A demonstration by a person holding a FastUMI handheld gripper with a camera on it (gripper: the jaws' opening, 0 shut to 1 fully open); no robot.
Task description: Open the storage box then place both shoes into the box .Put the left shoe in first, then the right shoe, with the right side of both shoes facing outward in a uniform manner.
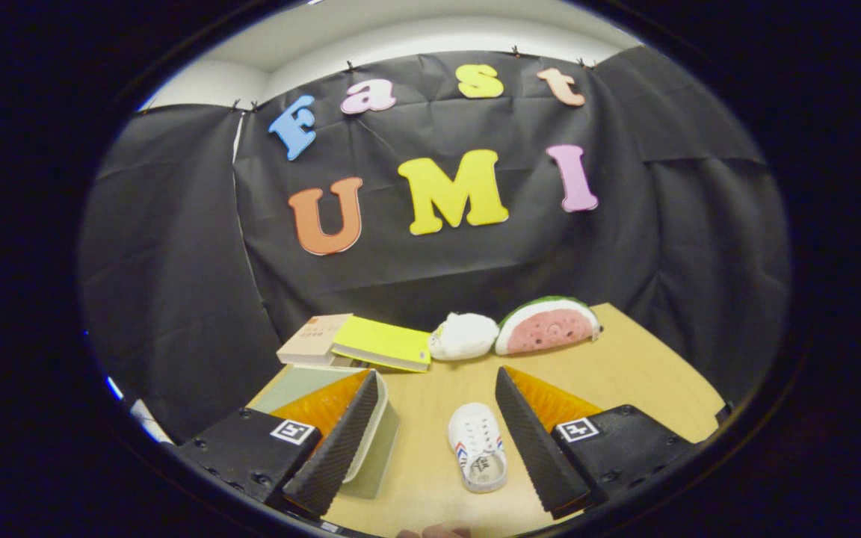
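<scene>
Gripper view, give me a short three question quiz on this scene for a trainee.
1. True or false: the gripper is shut on the white shoe.
2. What lies against the left finger? A) watermelon plush B) storage box C) yellow book
3. Name the white thing beside the watermelon plush.

Key:
1. False. The fingers are wide open, the shoe on the table between them, nearer the right finger.
2. B, the storage box.
3. A white plush toy, right of the yellow book.
</scene>
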